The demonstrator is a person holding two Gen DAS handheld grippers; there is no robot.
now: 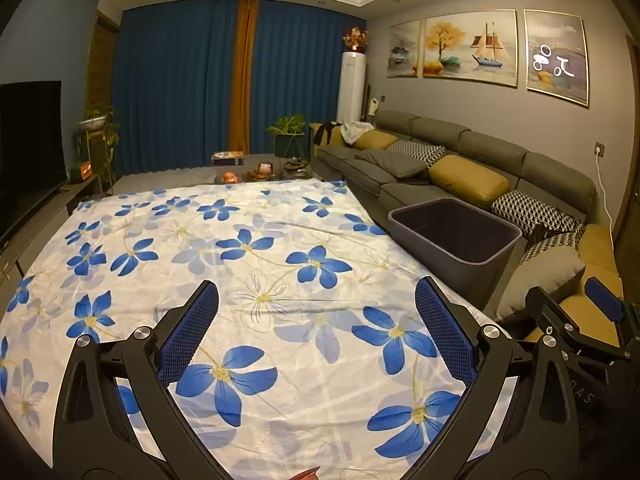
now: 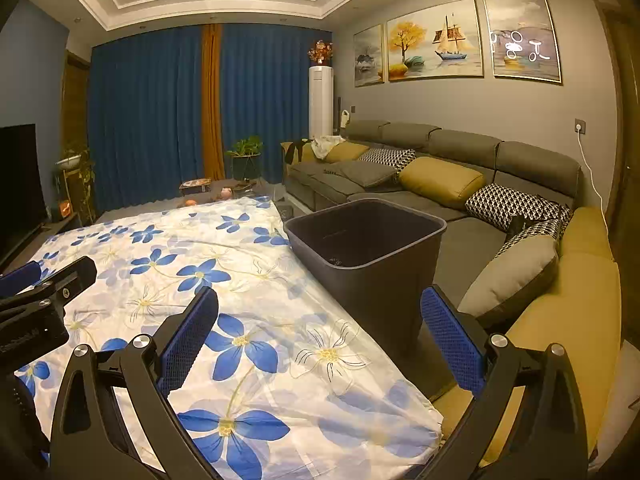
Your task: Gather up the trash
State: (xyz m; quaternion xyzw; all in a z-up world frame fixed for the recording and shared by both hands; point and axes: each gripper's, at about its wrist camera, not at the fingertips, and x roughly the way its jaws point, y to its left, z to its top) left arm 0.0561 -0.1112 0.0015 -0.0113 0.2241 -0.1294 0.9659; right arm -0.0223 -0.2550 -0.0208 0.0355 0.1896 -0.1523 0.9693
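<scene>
A grey plastic bin (image 1: 440, 268) (image 2: 380, 296) stands off the right edge of a table under a white cloth with blue flowers (image 1: 280, 240) (image 2: 180, 240). Something small and dark lies at the bin's bottom (image 2: 335, 261). My left gripper (image 1: 318, 320) is open above the cloth's near part, with nothing between its blue pads. My right gripper (image 2: 320, 320) is open too and empty, over the table's right edge, with the bin just beyond it. Each gripper shows in the other's view (image 1: 572, 304) (image 2: 48, 276). A small reddish scrap (image 1: 306, 474) peeks in at the bottom edge.
A grey L-shaped sofa (image 2: 440, 148) with yellow and patterned cushions runs along the right wall, close behind the bin. A television (image 1: 28, 148) stands at the left. A low table with ornaments (image 1: 260, 172) and plants sits beyond the cloth, before blue curtains.
</scene>
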